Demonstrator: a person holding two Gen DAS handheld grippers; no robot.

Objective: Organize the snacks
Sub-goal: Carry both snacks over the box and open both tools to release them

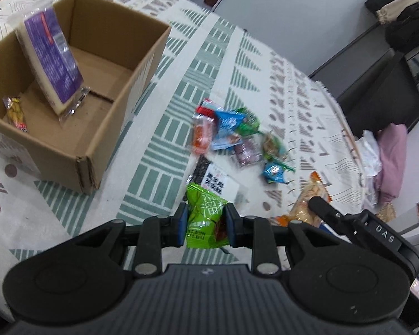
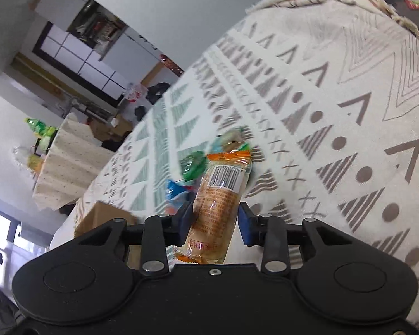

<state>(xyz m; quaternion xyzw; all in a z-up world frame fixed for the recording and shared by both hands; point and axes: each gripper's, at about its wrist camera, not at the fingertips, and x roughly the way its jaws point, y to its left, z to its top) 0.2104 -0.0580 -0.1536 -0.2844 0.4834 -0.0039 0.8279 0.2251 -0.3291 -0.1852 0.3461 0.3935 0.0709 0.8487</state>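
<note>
Left wrist view: the left gripper (image 1: pixel 206 224) is clamped on a green snack packet (image 1: pixel 206 217), its two blue pads pressed against the packet's sides, and the packet is lifted off the patterned cloth (image 1: pixel 164 139) that covers the bench. Ahead and to the left stands an open cardboard box (image 1: pixel 125 83). Inside it a large purple-and-white package (image 1: pixel 53 61) leans upright against the left wall, and a small yellow snack (image 1: pixel 15 113) lies on the box floor near the front left corner. To the right of the box, well apart from it, a loose pile of small snacks (image 1: pixel 234 136) lies on the cloth: an orange-red one, blue ones, green ones and a purple one, partly overlapping. Just beyond the held packet lies a black-and-white packet (image 1: pixel 212 178). The right gripper (image 1: pixel 318 206) shows at the right edge of this view, reaching in over an orange bread packet (image 1: pixel 307 203).

In the right wrist view the right gripper (image 2: pixel 215 223) holds that long bread packet (image 2: pixel 218 209), barcode label facing up, with the left pad against the wrapper; the right pad stands just beside it and I cannot tell whether it touches. Past the packet's far end lie the blurred green and blue snacks (image 2: pixel 187 176), and a corner of the cardboard box (image 2: pixel 103 217) shows at lower left.
</note>
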